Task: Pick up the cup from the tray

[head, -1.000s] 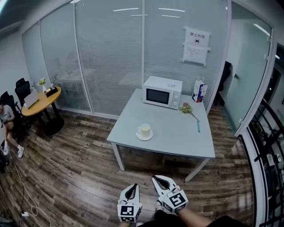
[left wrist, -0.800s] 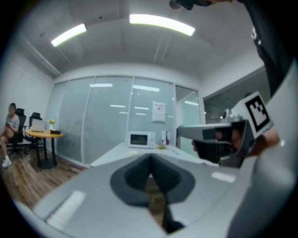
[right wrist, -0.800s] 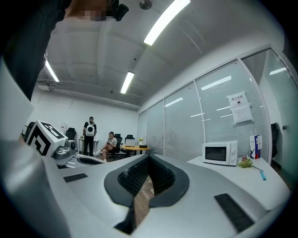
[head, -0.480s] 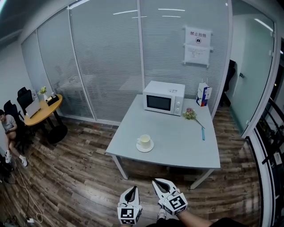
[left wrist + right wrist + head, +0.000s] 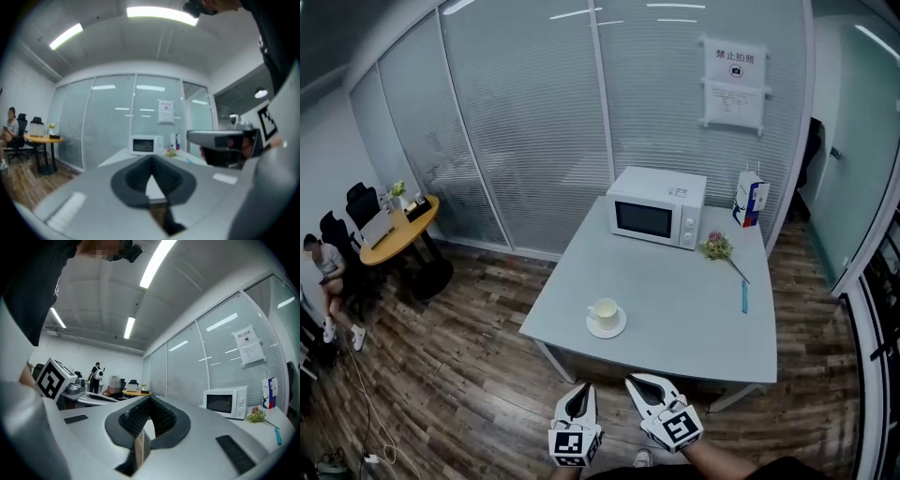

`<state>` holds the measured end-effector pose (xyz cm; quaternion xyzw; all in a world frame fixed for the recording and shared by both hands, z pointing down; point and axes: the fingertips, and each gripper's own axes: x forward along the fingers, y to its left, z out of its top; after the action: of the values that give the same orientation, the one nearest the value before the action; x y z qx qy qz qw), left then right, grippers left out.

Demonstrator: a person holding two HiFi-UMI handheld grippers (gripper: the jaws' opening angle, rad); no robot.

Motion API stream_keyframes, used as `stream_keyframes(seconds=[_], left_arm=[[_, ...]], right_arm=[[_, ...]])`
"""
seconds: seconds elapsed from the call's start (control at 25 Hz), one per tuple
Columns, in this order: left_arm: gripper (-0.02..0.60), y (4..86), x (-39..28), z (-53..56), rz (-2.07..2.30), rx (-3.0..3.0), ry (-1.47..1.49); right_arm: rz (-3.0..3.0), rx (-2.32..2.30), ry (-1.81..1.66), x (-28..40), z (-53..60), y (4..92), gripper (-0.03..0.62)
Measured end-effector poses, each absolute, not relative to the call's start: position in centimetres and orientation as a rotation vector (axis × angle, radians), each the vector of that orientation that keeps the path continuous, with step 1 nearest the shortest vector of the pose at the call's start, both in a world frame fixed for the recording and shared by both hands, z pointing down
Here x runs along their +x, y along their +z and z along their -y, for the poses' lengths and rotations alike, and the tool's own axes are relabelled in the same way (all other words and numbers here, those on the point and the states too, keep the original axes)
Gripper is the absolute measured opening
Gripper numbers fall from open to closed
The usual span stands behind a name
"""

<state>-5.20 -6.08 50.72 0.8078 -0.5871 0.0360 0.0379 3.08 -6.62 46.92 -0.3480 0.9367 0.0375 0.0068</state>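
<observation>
Compared with one second ago, the table [image 5: 675, 309] fills more of the head view and sits lower in it, as do the items on it; both grippers have stayed low at the bottom edge, well apart from the table. The left gripper [image 5: 578, 401] has its jaws together with nothing between them, and the right gripper [image 5: 649, 389] likewise has its jaws together and empty. One white cup [image 5: 603, 311] stands upright on one small round white tray [image 5: 607, 325] near the table's front left edge; what is in the cup cannot be told. One white microwave [image 5: 657, 206] stands at the far side of the table with its door closed. One blue-and-white carton [image 5: 751, 199] stands upright at the far right corner. One bunch of flowers [image 5: 717, 247] lies between the microwave and one blue pen [image 5: 744, 295]. At the left, one round wooden table [image 5: 394, 230] carries small items, and a seated person [image 5: 323, 272] is beside it.
</observation>
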Motion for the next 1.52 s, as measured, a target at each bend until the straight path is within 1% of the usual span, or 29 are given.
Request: stream_keyframes(seconds=[0.44,0.88,1.16,1.36,1.52], left_arm=[[0.003,51.0,-4.2,10.5,1.791,2.449,0.173],[0.003,51.5,-6.5,16.8,1.762,2.471,0.173],[0.003,51.4,-8.5,22.2,1.708,2.509,0.154],[0.003,51.5,-9.3,25.4,1.631,2.553,0.111],[0.003,52.2,-9.4,27.6,1.560,2.607,0.159]], right_arm=[[-2.953,-1.030,0.065,4.2,11.1,47.2,-0.011],[-2.943,-1.096,0.110,2.1,18.2,46.2,-0.011],[-2.928,-1.123,0.150,-0.5,22.9,46.0,-0.011],[-2.916,-1.207,0.158,-1.7,25.5,45.9,-0.011],[-2.897,-1.302,0.127,-2.0,27.4,46.5,-0.011]])
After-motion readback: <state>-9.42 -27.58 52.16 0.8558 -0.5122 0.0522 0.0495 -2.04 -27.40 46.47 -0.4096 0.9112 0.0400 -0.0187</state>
